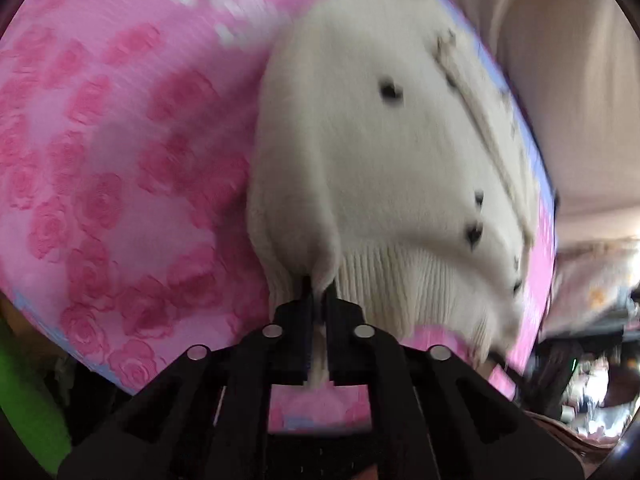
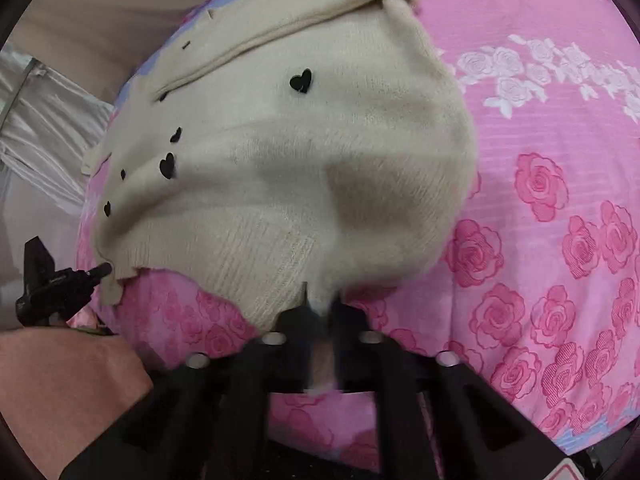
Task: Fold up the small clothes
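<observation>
The cream knitted sweater with small black heart motifs [image 2: 280, 168] lies on a pink rose-print bed cover [image 2: 560, 240], its ribbed hem [image 2: 264, 268] raised off the cover at the near edge while the upper body rests flat farther away. In the right wrist view a band of the same knit [image 2: 312, 12], apparently a sleeve or collar section, lies across the top of the garment.

The left tool [image 1: 319, 286] has its jaws closed to a narrow gap with cream knit pinched between them at the hem. The right tool [image 2: 320, 300] is likewise nearly closed on the hem, fabric visible in the gap. In the right wrist view the left tool [image 2: 102, 270] appears at the hem's other corner, so the two grips are at opposite ends of the bottom edge.

Assessment: the fold is at an early to middle stage. The hem is seized and lifted at both corners, but the body remains spread out and no hem-to-collar fold is yet laid down. Remaining work appears to be carrying the hem over toward the top edge, releasing, and any final halving. Motion blur in the left view limits detail there.
</observation>
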